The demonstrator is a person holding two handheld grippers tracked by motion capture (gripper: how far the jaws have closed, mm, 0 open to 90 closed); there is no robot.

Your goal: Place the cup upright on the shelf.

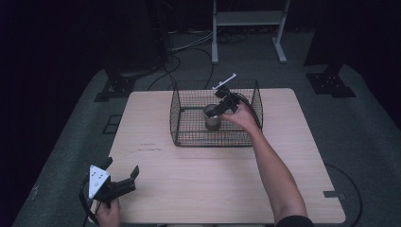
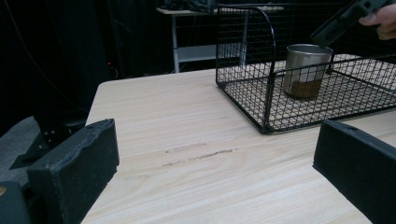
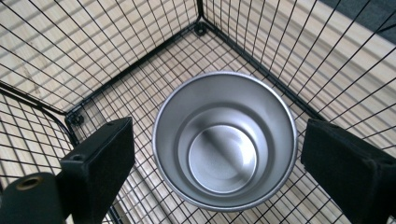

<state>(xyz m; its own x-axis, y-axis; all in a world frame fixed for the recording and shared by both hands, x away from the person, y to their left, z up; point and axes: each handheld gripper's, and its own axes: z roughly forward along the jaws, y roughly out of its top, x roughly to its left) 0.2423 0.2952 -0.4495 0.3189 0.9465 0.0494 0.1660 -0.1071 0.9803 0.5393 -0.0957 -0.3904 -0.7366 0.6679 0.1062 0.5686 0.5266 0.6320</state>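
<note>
A metal cup [image 3: 225, 140] is seen standing upright on the floor of a black wire basket [image 1: 182, 118], roughly at the middle of the basket's floor in the high view. Its rim is round and bright, its inside is brushed and bare, and a brown band is seen round its lower wall in the left gripper view [image 2: 304, 70]. In the right gripper view the cup is looked into from above, with the basket's mesh floor around it and a basket corner at 11 o'clock.

The right gripper [image 3: 219, 163] is held over the cup, inside the basket's walls, and its jaws are spread wide, one at 9 o'clock of the cup and one at 3 o'clock, neither touching the rim. In the high view the right hand [image 1: 243, 116] is seen reaching over the basket's right wall, which lies between the forearm and the cup.

The basket is set on the far half of a light wooden table [image 1: 213, 189], at about 12 o'clock from the table's middle. The left gripper [image 1: 124, 177] is held at the table's near left corner, at about 7 o'clock, well apart from the basket, with its jaws parted and nothing between them; faint scuff marks [image 2: 198, 154] are seen on the wood ahead of it.
</note>
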